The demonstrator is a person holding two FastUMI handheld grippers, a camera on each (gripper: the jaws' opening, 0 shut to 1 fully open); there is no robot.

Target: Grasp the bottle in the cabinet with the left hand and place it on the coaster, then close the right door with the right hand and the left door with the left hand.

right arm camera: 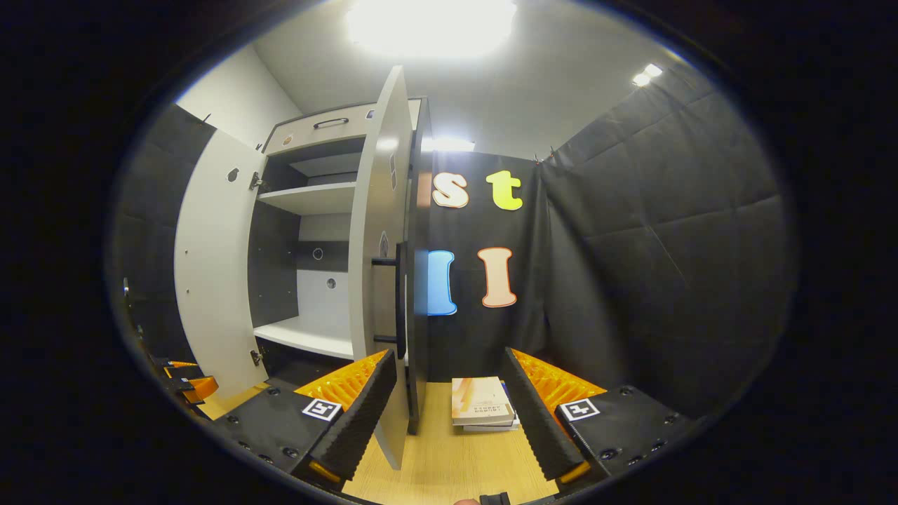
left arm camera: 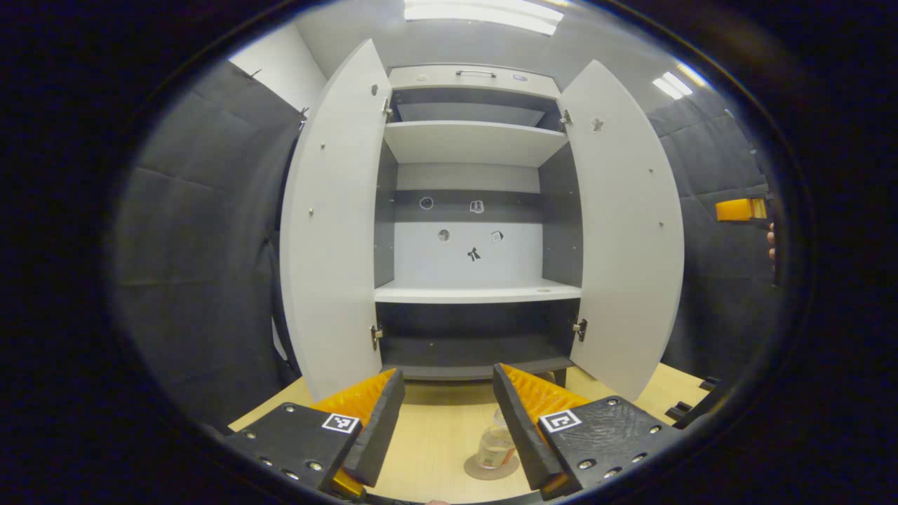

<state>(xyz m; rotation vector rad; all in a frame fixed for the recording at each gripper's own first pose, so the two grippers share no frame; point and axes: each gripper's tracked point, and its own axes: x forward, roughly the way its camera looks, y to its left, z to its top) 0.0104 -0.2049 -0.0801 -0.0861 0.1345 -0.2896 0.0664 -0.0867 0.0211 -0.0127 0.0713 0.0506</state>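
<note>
A small clear bottle (left arm camera: 495,445) stands upright on a round brown coaster (left arm camera: 480,468) on the wooden table, just inside the right finger of my left gripper (left arm camera: 449,438), which is open and apart from it. The cabinet (left arm camera: 477,210) stands ahead with both doors open: the left door (left arm camera: 333,224) and the right door (left arm camera: 624,231). In the right gripper view my right gripper (right arm camera: 449,421) is open, and the right door (right arm camera: 382,280) shows edge-on just beyond its left finger, with a dark bar handle (right arm camera: 398,298). The right gripper (left arm camera: 744,209) also shows at the far right of the left gripper view.
The cabinet shelves (left arm camera: 477,291) hold nothing. A small stack of books (right arm camera: 484,403) lies on the table (right arm camera: 449,463) between the right gripper's fingers, farther off. Dark padded cloth walls (right arm camera: 666,280) close in both sides.
</note>
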